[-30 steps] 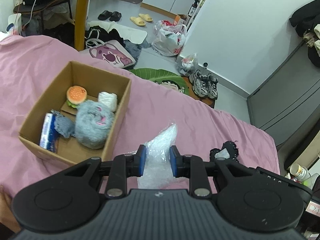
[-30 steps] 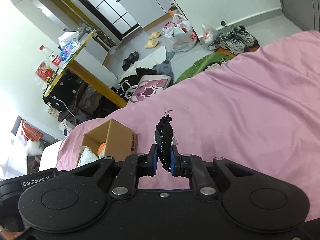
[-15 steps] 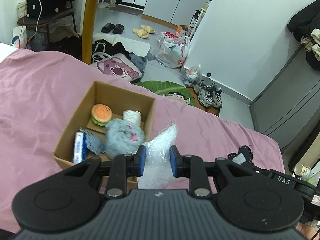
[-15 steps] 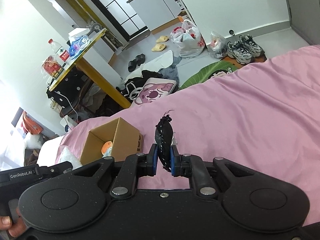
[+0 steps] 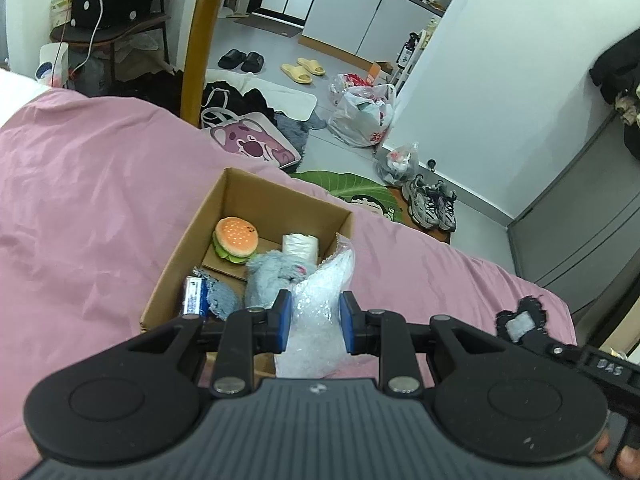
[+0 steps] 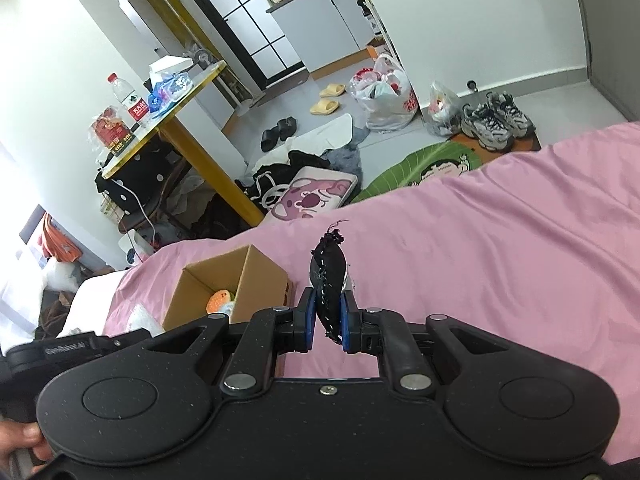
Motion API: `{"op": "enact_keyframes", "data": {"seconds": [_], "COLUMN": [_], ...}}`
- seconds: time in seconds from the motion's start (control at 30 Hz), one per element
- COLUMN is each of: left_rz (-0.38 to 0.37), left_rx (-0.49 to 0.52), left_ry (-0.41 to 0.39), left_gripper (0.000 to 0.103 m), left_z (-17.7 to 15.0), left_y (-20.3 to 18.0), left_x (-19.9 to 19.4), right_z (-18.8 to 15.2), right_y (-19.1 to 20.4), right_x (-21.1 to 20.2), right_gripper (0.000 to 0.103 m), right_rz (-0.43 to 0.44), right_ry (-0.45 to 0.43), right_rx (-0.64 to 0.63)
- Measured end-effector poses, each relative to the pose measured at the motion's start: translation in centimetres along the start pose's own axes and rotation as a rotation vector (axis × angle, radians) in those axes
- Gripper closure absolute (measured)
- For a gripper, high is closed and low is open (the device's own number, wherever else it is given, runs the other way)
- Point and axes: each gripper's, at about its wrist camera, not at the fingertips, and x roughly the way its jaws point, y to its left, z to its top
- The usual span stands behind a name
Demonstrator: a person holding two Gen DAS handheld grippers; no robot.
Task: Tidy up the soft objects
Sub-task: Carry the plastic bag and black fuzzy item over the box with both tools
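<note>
My left gripper [image 5: 313,322] is shut on a crumpled piece of clear bubble wrap [image 5: 320,300], held just above the near right corner of an open cardboard box [image 5: 188,240] on the pink bedspread. Inside the box lie a plush burger [image 5: 236,240], a white roll [image 5: 300,245], a grey fluffy toy [image 5: 270,276], a denim scrap and a blue-and-white packet [image 5: 192,296]. My right gripper [image 6: 327,320] is shut on a small black stitched pouch [image 6: 327,270], held upright over the bed to the right of the box [image 6: 256,276]. That pouch [image 5: 520,318] also shows at the right of the left wrist view.
The pink bedspread [image 5: 80,200] stretches left and right of the box. Beyond the bed edge lie a pink bag [image 5: 256,146], a green mat, sneakers [image 5: 434,202], slippers and plastic bags on the floor. A yellow-legged table [image 6: 172,112] with bottles stands behind.
My left gripper with the bubble wrap has moved left, so it now hangs over the box's near right corner. The right gripper with the pouch has drifted nearer the box.
</note>
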Motion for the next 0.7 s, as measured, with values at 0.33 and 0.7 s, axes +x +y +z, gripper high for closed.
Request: {"op": "enact_keyframes", "data": {"seconds": [0.33, 0.7], "left_rz": [-0.024, -0.048], "left_rx": [-0.038, -0.111], "left_ry": [0.011, 0.038], "left_gripper": [0.079, 0.078], "left_z": [0.3, 0.7], "left_y": [2.1, 4.8], "left_x": [1.4, 3.3], "right_z": [0.4, 0.0], "right_y": [2.6, 6.9], "right_x": [0.9, 3.7], "right_gripper": [0.09, 0.09], "right_rz": [0.011, 0.058], "right_ry": [0.007, 0.055], "right_rx": [-0.013, -0.039]}}
